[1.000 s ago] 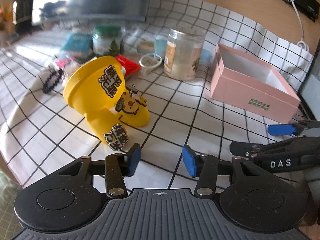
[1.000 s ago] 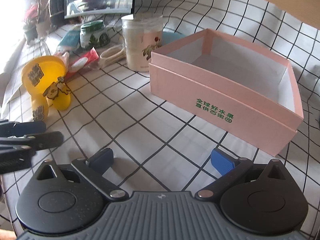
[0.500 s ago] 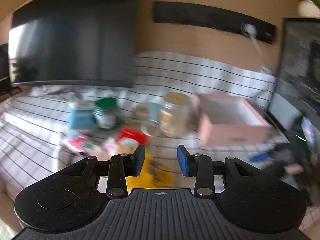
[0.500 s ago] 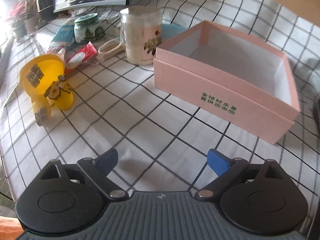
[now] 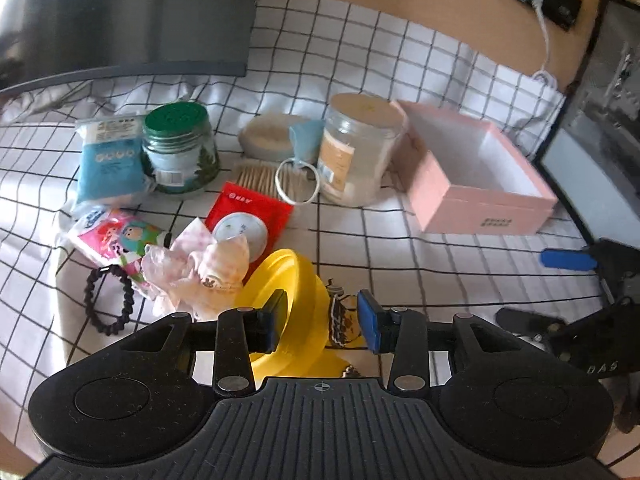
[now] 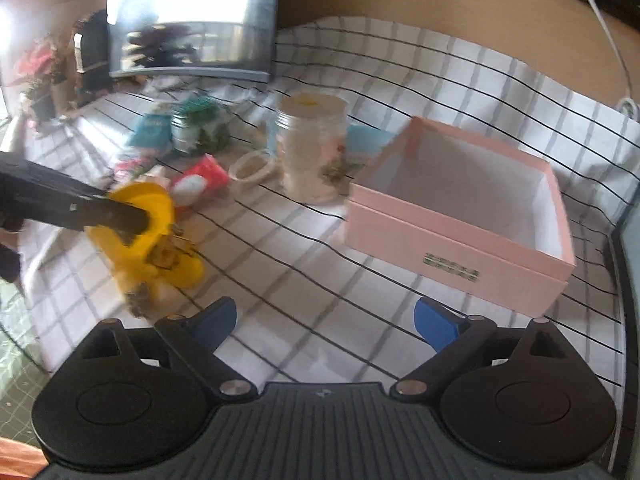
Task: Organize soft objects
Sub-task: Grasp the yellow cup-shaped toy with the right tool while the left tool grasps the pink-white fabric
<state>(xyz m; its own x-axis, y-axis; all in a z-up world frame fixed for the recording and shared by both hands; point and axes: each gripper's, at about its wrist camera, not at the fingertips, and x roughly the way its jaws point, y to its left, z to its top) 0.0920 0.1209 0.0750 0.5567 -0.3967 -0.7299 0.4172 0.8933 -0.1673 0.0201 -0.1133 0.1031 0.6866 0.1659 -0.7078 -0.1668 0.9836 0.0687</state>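
The left gripper (image 5: 322, 322) has its jaws around the rim of a yellow soft rubber cup with cartoon stickers (image 5: 294, 304), one finger inside the mouth and one outside. The jaws are opening slightly; whether the pads press the rim is hard to tell, though in the blurred right wrist view the cup (image 6: 140, 232) seems lifted off the white black-checked cloth (image 5: 440, 272) on the tabletop. The right gripper (image 6: 324, 320) hovers near the front with its jaws wide apart and nothing between them. An open pink cardboard box (image 6: 460, 240) sits to the right, empty and white inside. Left of the box stands a clear plastic jar (image 5: 358, 152), and further left a green-lidded glass jar (image 5: 180, 148). A crumpled pink fabric piece (image 5: 200, 272) and a black beaded hair tie (image 5: 108, 300) lie just beside the cup.
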